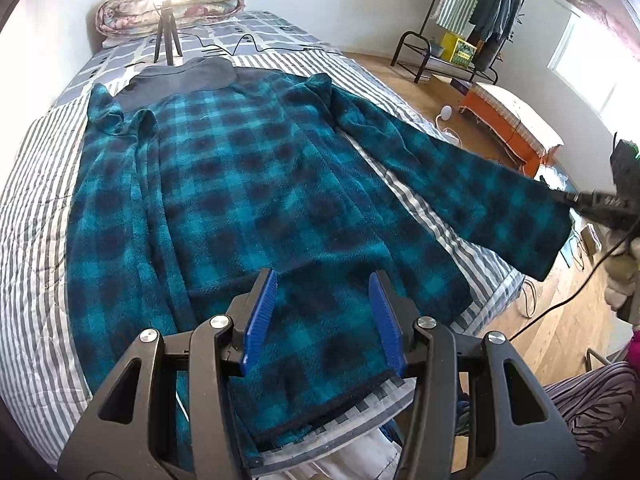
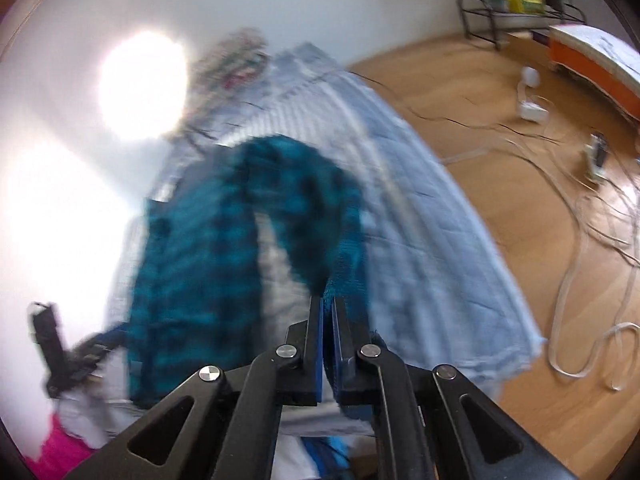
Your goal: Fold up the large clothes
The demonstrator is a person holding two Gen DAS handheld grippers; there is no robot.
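Clamping the plaid jacket's sleeve (image 2: 340, 248), the right hand-held gripper (image 2: 327, 308); left hand-held gripper (image 1: 324, 292) half-open, empty.

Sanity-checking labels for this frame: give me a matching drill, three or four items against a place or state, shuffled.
Items:
1. left gripper
2. right gripper
3. tripod
4. folded quilt

States:
A. standing on the bed beyond the collar
B. shut on the plaid sleeve
C. open over the hem
D. piled at the head of the bed

Pairs: 1-C, 2-B, 3-A, 4-D
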